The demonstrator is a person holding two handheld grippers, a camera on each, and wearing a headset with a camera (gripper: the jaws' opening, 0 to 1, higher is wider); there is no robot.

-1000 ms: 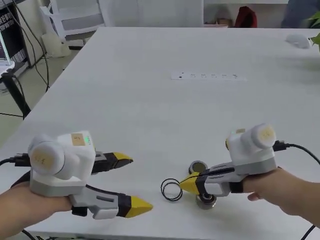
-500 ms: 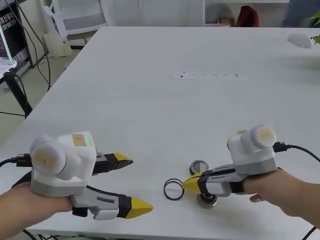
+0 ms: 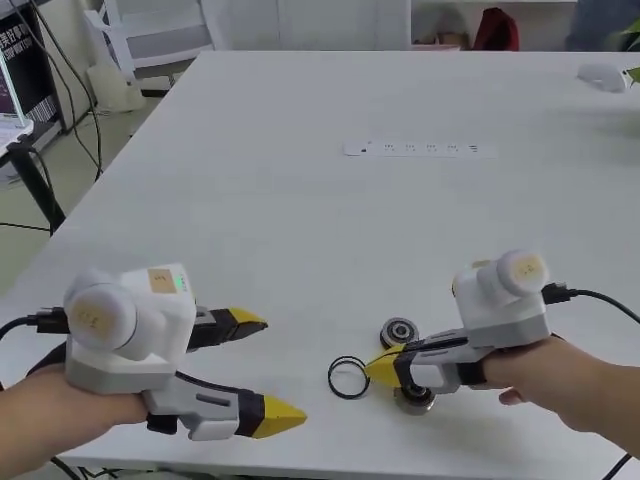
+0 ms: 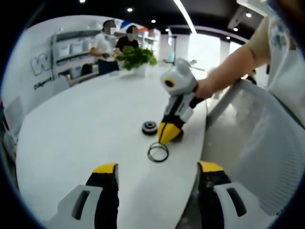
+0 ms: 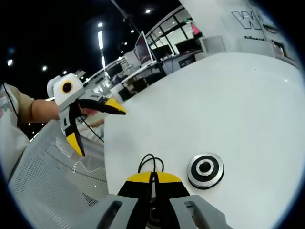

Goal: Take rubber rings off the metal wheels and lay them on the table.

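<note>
With jaws pressed together, the right tool (image 3: pixel 372 368) is held over a metal wheel (image 3: pixel 413 400), a rubber ring (image 3: pixel 330 378) is laid on the table (image 3: pixel 330 220) against its tips, and the left tool (image 3: pixel 280 366) is held wide apart, empty.

Lighting: bright, even, from ceiling lamps (image 4: pixel 183 16); faint soft shadows on white table (image 3: pixel 300 200). Gripper views: strong fisheye bending toward edges.

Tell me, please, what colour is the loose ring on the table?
Black: the ring shows clearest in the left gripper view.
</note>
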